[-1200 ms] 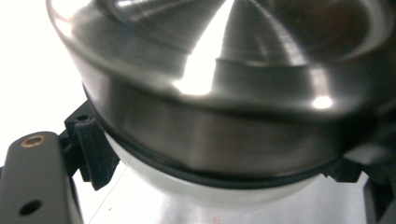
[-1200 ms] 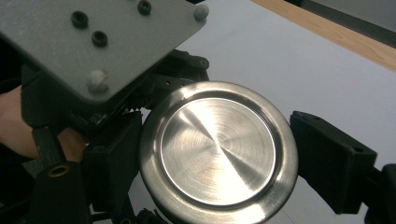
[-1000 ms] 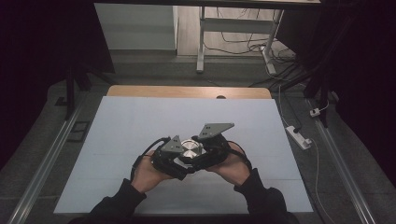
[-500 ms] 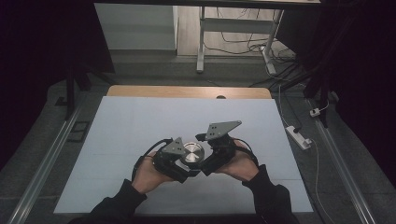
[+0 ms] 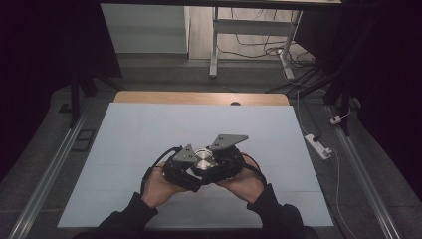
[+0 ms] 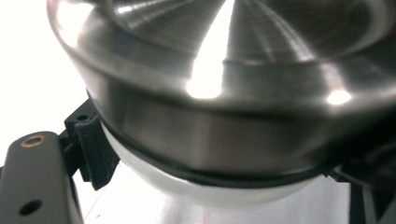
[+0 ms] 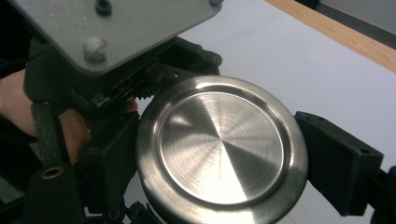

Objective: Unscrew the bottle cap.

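Observation:
A round jar with a brushed steel lid (image 5: 204, 160) is held a little above the pale table top between both hands. My left gripper (image 5: 195, 172) is shut on the jar: in the left gripper view a ribbed black pad (image 6: 91, 149) presses the white body (image 6: 187, 189) just under the lid (image 6: 233, 116). My right gripper (image 7: 224, 161) comes from the other side. Its jaws have just been closing, and its pads (image 7: 336, 163) now sit against opposite edges of the steel lid (image 7: 219, 149). In the right gripper view the left gripper's grey plate (image 7: 116, 28) lies over the lid's upper left.
A pale blue-white mat (image 5: 149, 129) covers the table, with a wooden strip (image 5: 199, 97) at its far edge. Metal rails (image 5: 50, 169) run along both sides. A white power strip (image 5: 318, 146) and cables lie on the floor at the right. A desk frame (image 5: 214, 45) stands beyond.
The right hand swung slightly outward and came back in against the lid. The left hand and the jar have stayed where they were.

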Demonstrator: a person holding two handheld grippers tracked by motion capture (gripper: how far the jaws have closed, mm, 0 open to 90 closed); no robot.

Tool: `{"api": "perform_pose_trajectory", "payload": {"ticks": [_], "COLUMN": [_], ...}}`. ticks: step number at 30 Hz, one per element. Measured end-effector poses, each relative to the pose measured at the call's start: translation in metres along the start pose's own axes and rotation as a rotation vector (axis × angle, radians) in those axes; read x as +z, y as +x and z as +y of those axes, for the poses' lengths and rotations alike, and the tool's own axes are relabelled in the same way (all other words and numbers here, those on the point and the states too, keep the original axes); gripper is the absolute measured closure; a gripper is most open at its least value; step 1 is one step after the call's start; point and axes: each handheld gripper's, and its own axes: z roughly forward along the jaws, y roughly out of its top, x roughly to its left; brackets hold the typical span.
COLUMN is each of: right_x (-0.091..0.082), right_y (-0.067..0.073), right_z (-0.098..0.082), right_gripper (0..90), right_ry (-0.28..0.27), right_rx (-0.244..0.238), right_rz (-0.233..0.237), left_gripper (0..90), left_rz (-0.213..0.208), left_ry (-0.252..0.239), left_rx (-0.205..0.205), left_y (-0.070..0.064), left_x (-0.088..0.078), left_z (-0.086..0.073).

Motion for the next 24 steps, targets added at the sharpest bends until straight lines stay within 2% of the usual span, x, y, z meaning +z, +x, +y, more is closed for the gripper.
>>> {"api": "perform_pose_trajectory", "payload": {"ticks": [2, 3, 4, 5, 6, 7, 9, 10, 12, 13, 15, 16, 17, 18, 19, 22, 23, 24], "right_x": [-0.001, -0.002, -0.002, -0.004, -0.004, -0.005, -0.007, -0.007, -0.009, -0.010, -0.011, -0.011, -0.011, -0.010, -0.010, -0.013, -0.015, -0.015], "right_y": [0.000, -0.001, -0.001, -0.003, -0.005, -0.007, -0.011, -0.011, -0.016, -0.020, -0.024, -0.024, -0.026, -0.025, -0.025, -0.023, -0.020, -0.018], "right_z": [0.000, 0.001, 0.001, 0.001, 0.001, 0.000, -0.001, -0.001, -0.004, -0.007, -0.010, -0.010, -0.011, -0.010, -0.010, -0.007, -0.004, -0.003], "right_gripper": [17.6, 17.8, 17.8, 17.8, 17.8, 17.8, 17.8, 17.8, 17.8, 17.8, 17.6, 17.6, 16.1, 12.1, 12.1, 5.8, 5.0, 5.2], "right_ry": [0.002, 0.016, 0.016, 0.030, 0.032, 0.035, 0.030, 0.030, 0.013, -0.016, -0.035, -0.035, -0.040, -0.033, -0.033, -0.017, -0.025, -0.028], "right_rx": [-0.005, -0.016, -0.016, -0.034, -0.043, -0.051, -0.102, -0.102, -0.145, -0.175, -0.189, -0.189, -0.166, -0.150, -0.150, -0.094, -0.071, -0.059], "right_rz": [0.003, 0.032, 0.032, 0.071, 0.089, 0.115, 0.178, 0.178, 0.260, 0.326, 0.365, 0.365, 0.359, 0.336, 0.336, 0.255, 0.187, 0.161], "left_gripper": [16.0, 16.0, 15.9, 16.0, 16.0, 16.0, 16.0, 16.0, 16.0, 16.0, 15.9, 15.9, 16.0, 16.0, 16.0, 16.0, 16.0, 16.0], "left_rz": [-0.009, -0.026, -0.026, -0.046, -0.061, -0.061, -0.104, -0.104, -0.144, -0.160, -0.171, -0.163, -0.141, -0.141, -0.129, -0.070, -0.038, -0.015], "left_ry": [-0.005, 0.003, 0.003, 0.012, 0.019, 0.019, 0.021, 0.021, 0.012, 0.010, 0.009, 0.012, 0.017, 0.017, 0.015, 0.018, 0.018, 0.018], "left_rx": [0.002, 0.019, 0.019, 0.040, 0.055, 0.055, 0.090, 0.090, 0.112, 0.119, 0.125, 0.120, 0.109, 0.109, 0.104, 0.074, 0.056, 0.041], "left_y": [0.000, -0.001, -0.001, -0.001, -0.001, -0.001, -0.002, -0.002, -0.004, -0.005, -0.006, -0.006, -0.006, -0.006, -0.006, -0.005, -0.003, -0.003], "left_x": [0.000, -0.001, -0.001, -0.001, -0.001, -0.001, -0.002, -0.002, -0.002, -0.002, -0.002, -0.001, -0.001, -0.001, -0.002, -0.004, -0.005, -0.005], "left_z": [0.000, 0.000, 0.000, 0.001, 0.001, 0.001, 0.001, 0.001, 0.001, 0.001, 0.002, 0.002, 0.003, 0.003, 0.003, 0.003, 0.003, 0.002]}}
